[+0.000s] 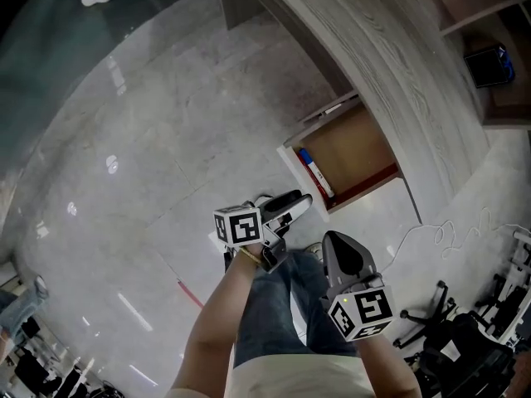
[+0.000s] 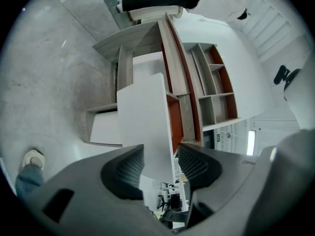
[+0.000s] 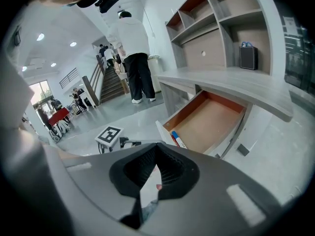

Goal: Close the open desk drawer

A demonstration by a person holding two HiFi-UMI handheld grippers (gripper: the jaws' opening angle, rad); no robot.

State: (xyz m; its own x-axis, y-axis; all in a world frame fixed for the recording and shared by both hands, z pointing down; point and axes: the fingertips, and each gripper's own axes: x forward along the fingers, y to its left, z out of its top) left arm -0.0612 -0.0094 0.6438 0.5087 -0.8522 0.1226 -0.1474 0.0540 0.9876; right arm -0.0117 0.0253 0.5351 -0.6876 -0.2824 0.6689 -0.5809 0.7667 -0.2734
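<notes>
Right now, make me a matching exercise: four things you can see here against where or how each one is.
Things:
1. desk drawer
2. marker
3. right gripper
4. black box

Place or state:
A. in a shelf compartment
B. jaws together, nothing held
C. pulled out
D. lying inside the drawer

Pairs: 1-C, 2-D, 3-B, 4-A.

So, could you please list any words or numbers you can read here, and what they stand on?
No text can be read.
Print on the blue-capped white marker pen in the open wooden drawer: too small.
Lettering on the small green wall sign: blurred.
</notes>
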